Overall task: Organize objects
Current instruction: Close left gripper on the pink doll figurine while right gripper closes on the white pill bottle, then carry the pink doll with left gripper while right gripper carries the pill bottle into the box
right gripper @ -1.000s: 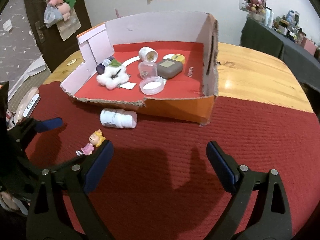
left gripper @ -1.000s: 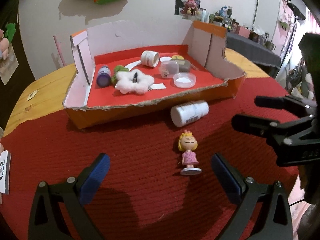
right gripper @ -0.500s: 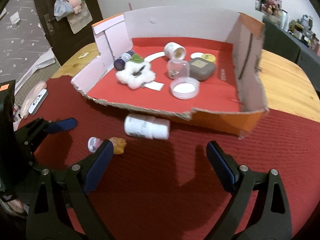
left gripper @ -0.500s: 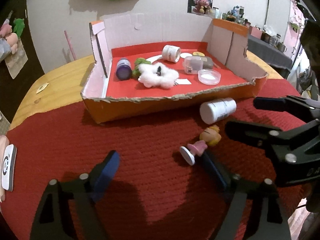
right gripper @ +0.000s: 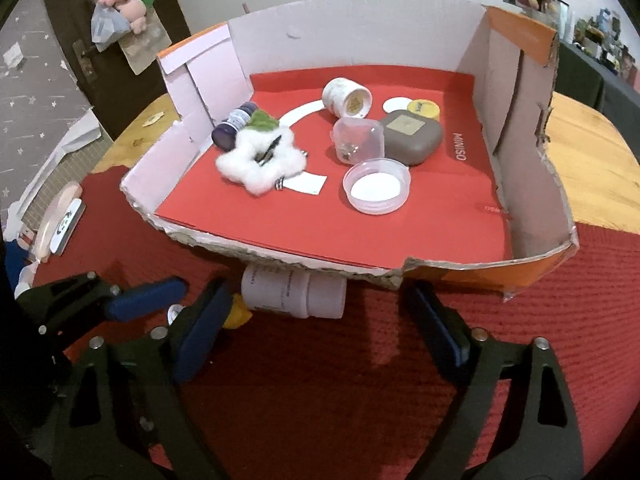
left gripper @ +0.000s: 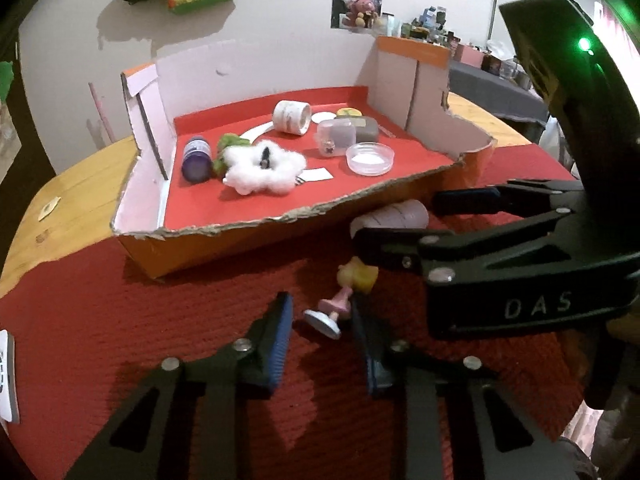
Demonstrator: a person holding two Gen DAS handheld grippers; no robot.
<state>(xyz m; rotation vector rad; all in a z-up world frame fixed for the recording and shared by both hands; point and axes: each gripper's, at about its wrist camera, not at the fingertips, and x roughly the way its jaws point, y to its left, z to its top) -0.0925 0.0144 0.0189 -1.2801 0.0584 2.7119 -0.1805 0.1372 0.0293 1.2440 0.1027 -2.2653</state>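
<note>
The toppled figurine (left gripper: 347,298) is lying on the red cloth (left gripper: 120,320) just in front of the torn cardboard tray (left gripper: 280,216), its round base pointed back at the left gripper (left gripper: 322,332) and its yellow head angled away to the right. That long axis is being straddled: the left jaws are closing on the pink body, not yet seen pressing. The white pill bottle (right gripper: 294,290) is lying crosswise against the tray, bracketed by the right gripper (right gripper: 320,320), whose wide jaws are closing without contact.

figurine (left gripper: 347,297): upright → toppled | left tool (left gripper: 321,338): wide → closing around it | right tool (right gripper: 316,326): nearer bottle (right gripper: 294,294)
</note>
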